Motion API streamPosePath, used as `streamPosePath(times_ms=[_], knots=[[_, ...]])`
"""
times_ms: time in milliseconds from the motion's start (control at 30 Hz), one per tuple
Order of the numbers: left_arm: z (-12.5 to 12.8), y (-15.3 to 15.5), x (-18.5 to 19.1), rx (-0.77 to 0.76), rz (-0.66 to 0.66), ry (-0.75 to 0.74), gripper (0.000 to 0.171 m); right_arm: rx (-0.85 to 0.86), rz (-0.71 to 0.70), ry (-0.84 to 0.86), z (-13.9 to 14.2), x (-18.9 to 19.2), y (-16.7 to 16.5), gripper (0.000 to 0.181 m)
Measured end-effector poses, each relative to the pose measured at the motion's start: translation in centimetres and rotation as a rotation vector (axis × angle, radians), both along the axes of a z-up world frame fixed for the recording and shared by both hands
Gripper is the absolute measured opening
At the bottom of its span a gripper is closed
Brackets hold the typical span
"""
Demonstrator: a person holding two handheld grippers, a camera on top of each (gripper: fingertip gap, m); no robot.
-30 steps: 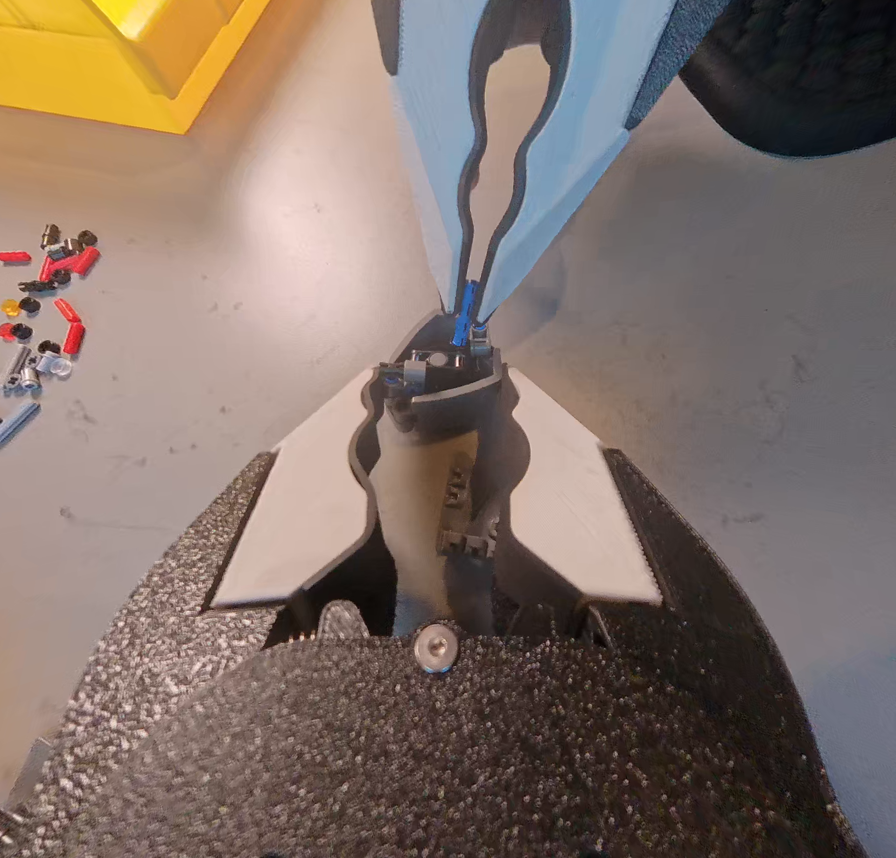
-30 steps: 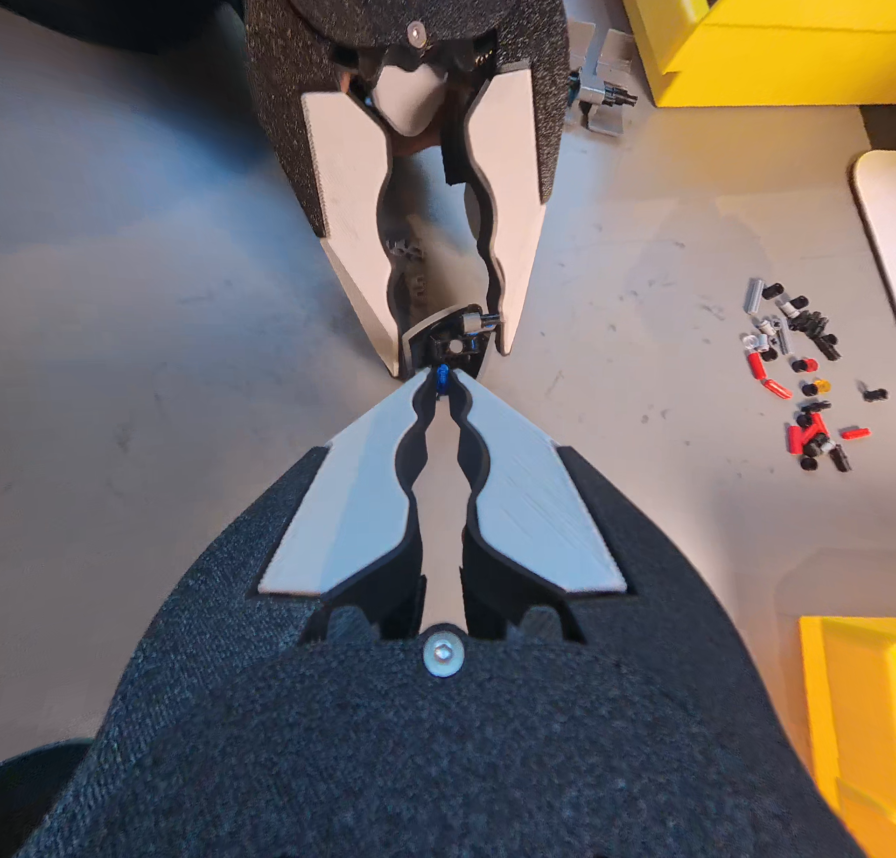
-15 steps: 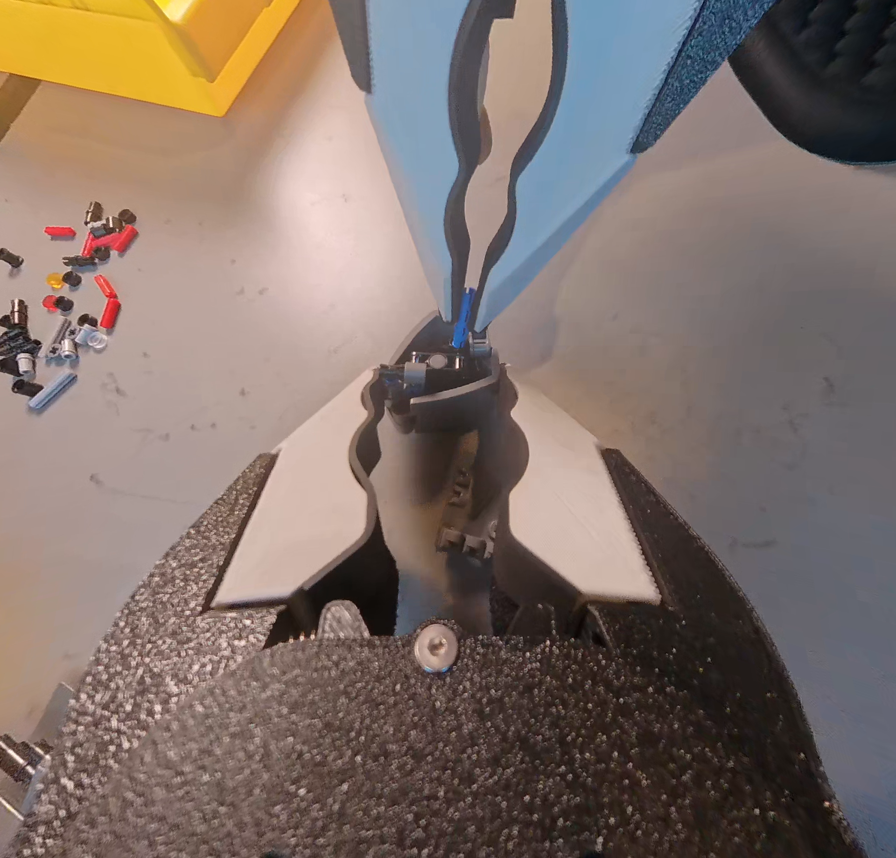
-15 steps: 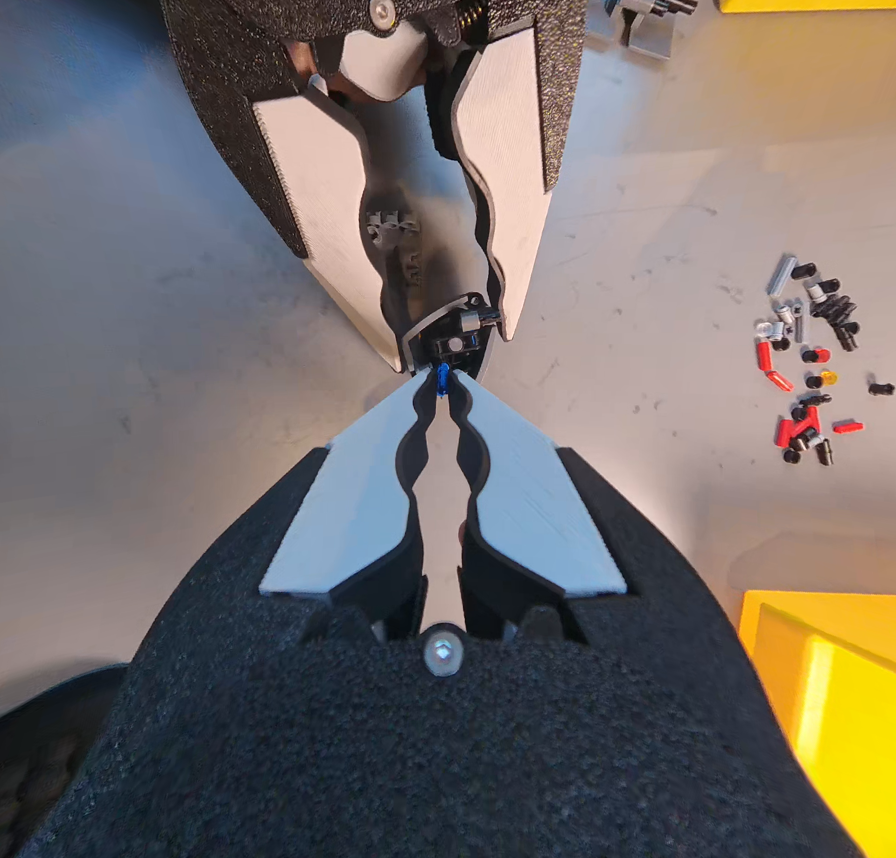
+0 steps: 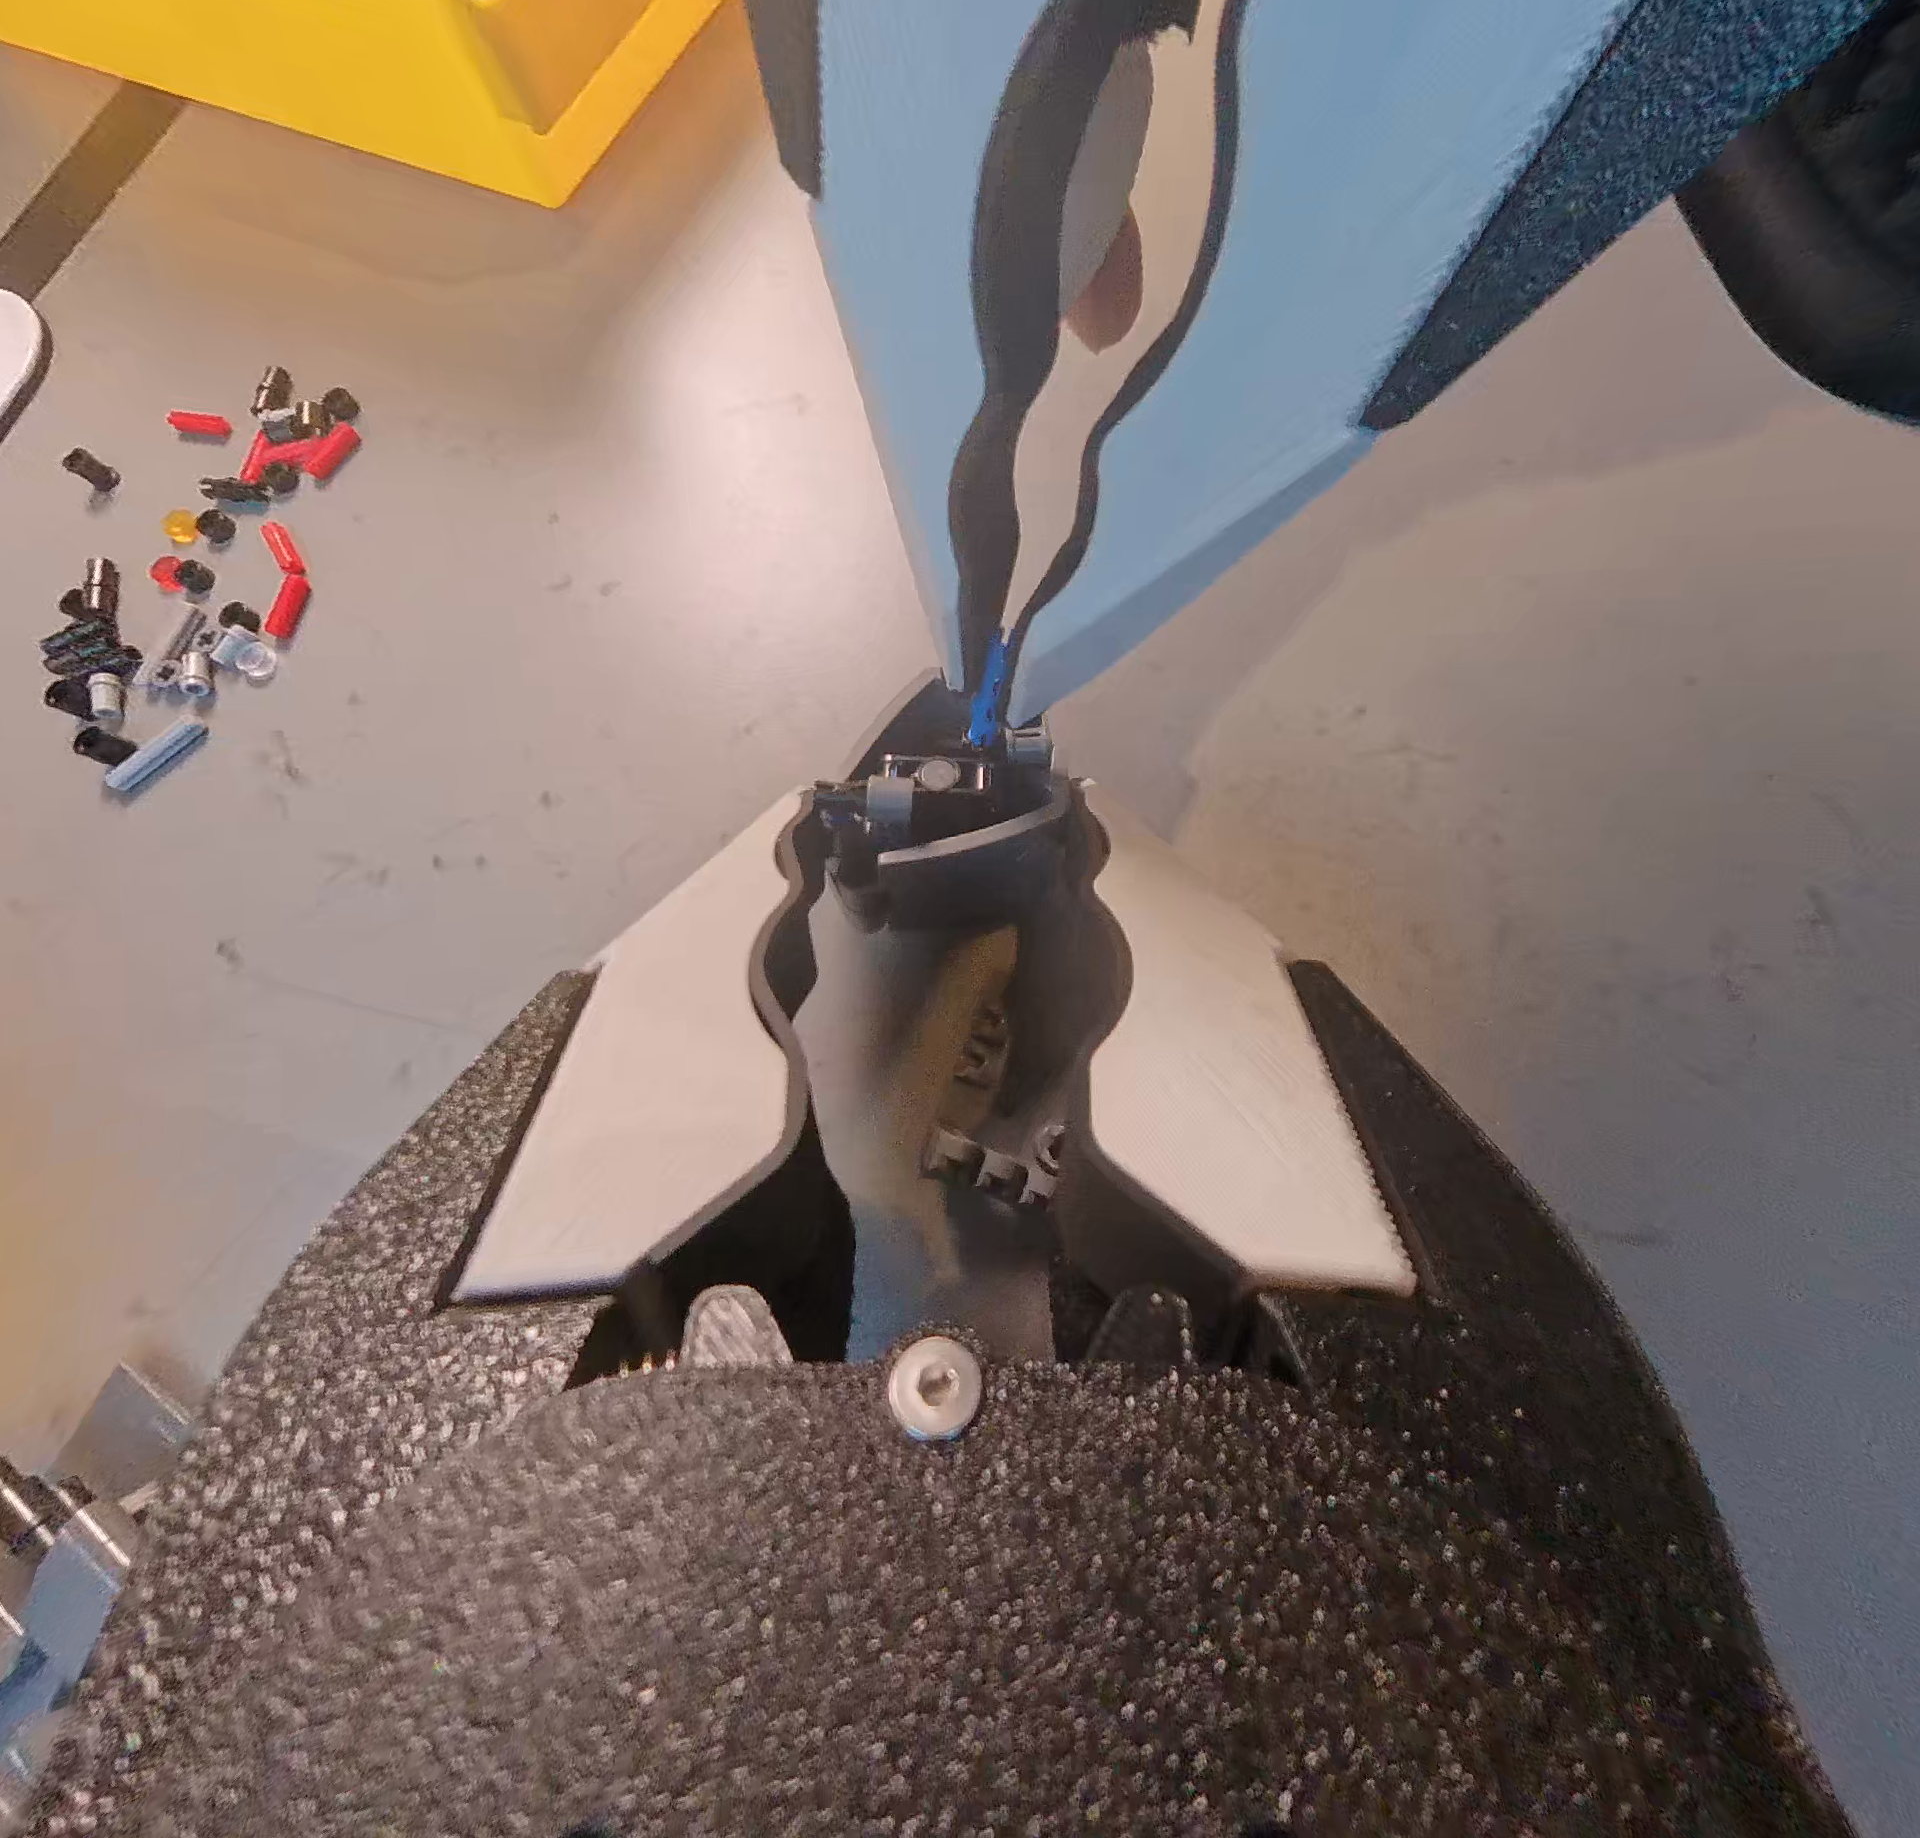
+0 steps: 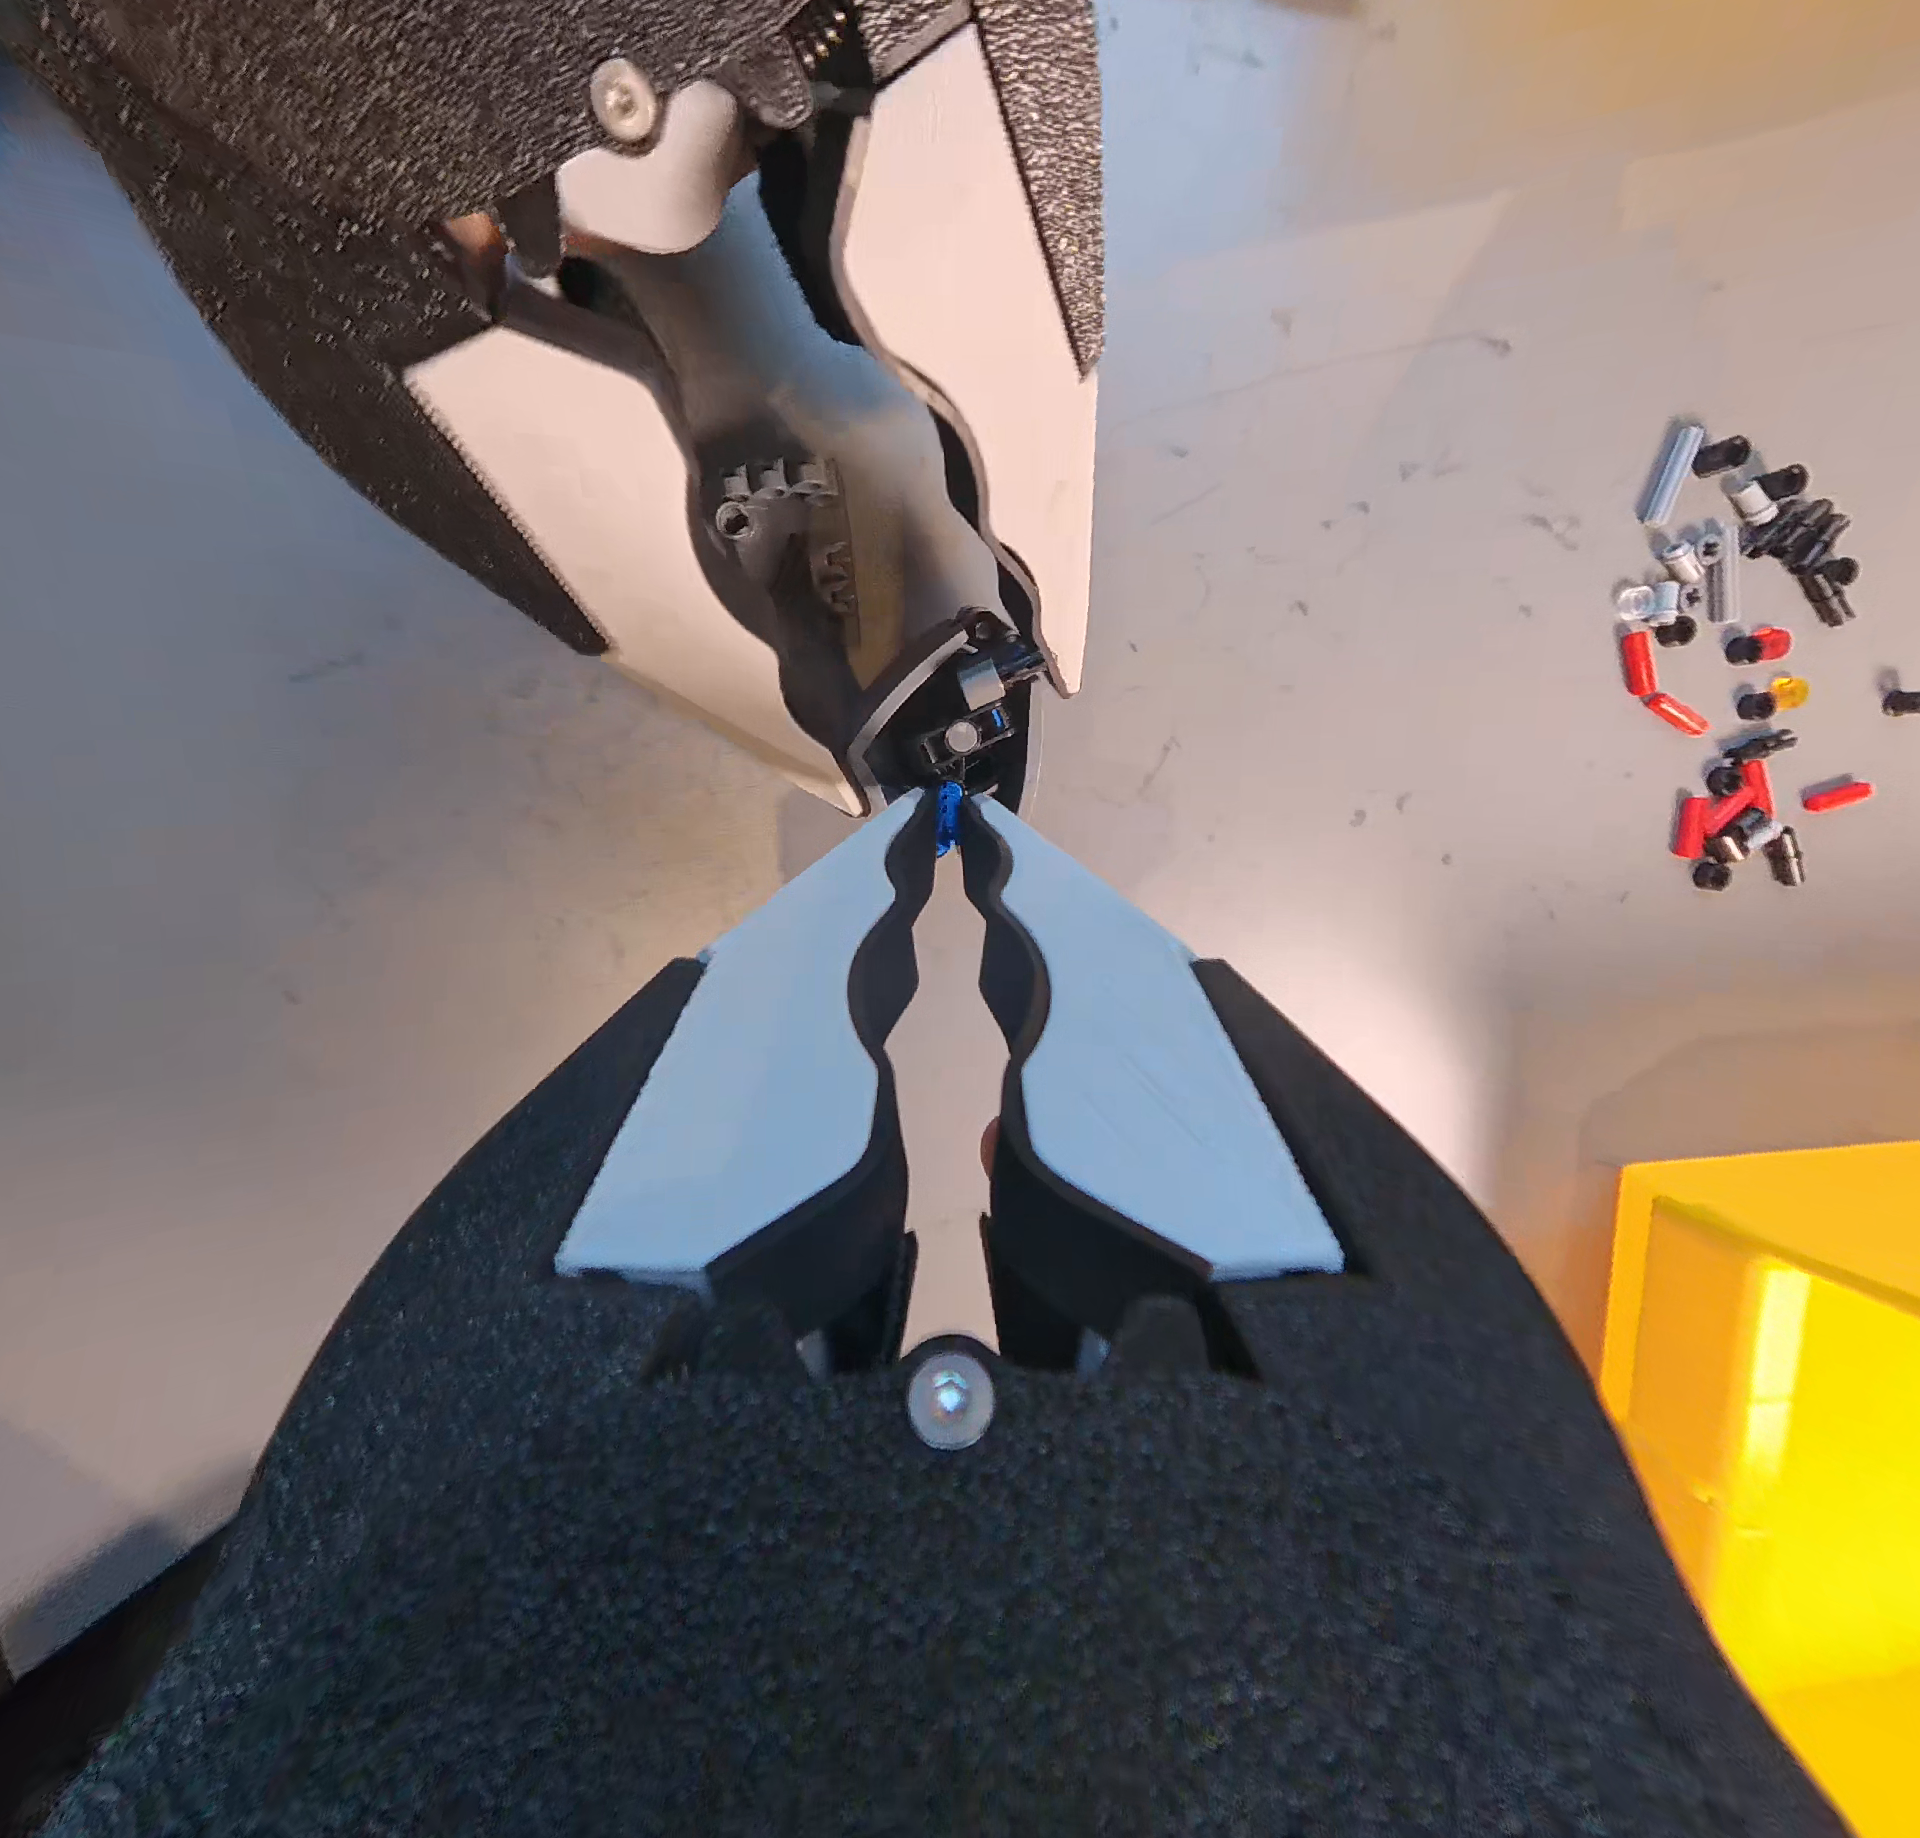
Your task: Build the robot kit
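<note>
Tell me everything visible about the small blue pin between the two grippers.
The blue pin is a thin, short rod, plastic by its look, with a ridged shaft. The right gripper pinches it at the very tips of its jaws, which are shut on it. Its free end meets the black and grey assembly held by the left gripper.

Blue pin [image 6: 948, 814] against black-grey assembly [image 6: 961, 723]
</note>
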State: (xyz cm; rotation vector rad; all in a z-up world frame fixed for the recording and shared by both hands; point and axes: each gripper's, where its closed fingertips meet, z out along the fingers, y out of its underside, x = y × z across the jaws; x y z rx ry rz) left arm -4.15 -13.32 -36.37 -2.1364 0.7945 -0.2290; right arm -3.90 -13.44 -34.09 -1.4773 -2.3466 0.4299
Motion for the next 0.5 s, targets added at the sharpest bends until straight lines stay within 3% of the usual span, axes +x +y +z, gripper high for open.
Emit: streamPosePath(times_ms=[367,500], knots=[[-0.01,0.17,-0.21,0.012,0.067,0.020,0.045,-0.006,-0.095,-0.053,-0.26,-0.55,0.03,0.003],[-0.08,0.08,-0.29,0.004,0.069,0.000,0.045,-0.091,-0.129,-0.039,-0.45,-0.45,0.11,0.003]])
